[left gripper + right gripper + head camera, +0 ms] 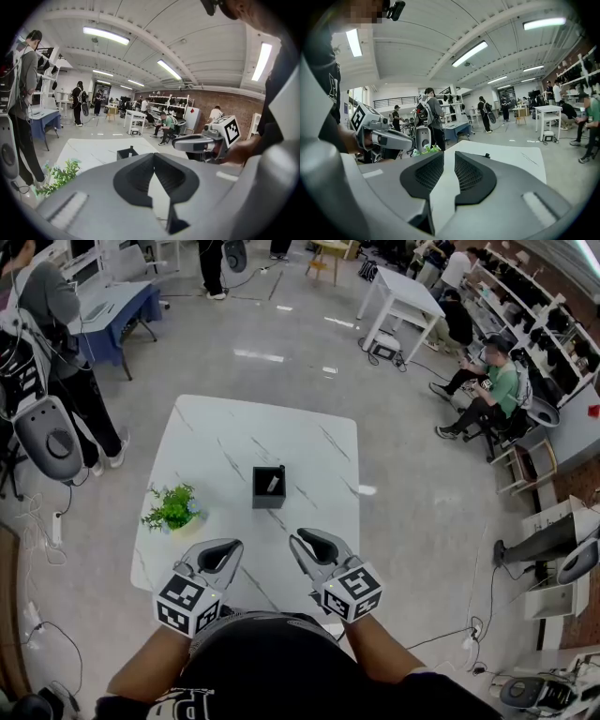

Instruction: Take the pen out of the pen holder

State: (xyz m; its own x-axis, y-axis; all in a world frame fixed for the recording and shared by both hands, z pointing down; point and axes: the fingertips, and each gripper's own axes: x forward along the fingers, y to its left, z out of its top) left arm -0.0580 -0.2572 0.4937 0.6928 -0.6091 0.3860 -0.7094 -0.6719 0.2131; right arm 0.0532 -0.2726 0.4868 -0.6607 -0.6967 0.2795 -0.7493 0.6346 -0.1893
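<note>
A black square pen holder (269, 487) stands near the middle of the white marble table (234, 432), with a pale pen (275, 483) inside it. The left gripper view shows the holder (125, 153) beyond the jaws. My left gripper (237, 545) hovers over the table's near edge, short of the holder, its tips touching and empty (153, 157). My right gripper (294, 540) hangs beside it at the same distance. A narrow gap shows between the right gripper's (449, 154) pads, with nothing in it. Each gripper view catches the other gripper to its side.
A small green potted plant (172, 507) sits at the table's left side. A person stands at the far left by a blue-draped desk (117, 306). Seated people (483, 390) and shelving line the right. A white table (403, 296) stands behind. Cables and machines lie on the floor.
</note>
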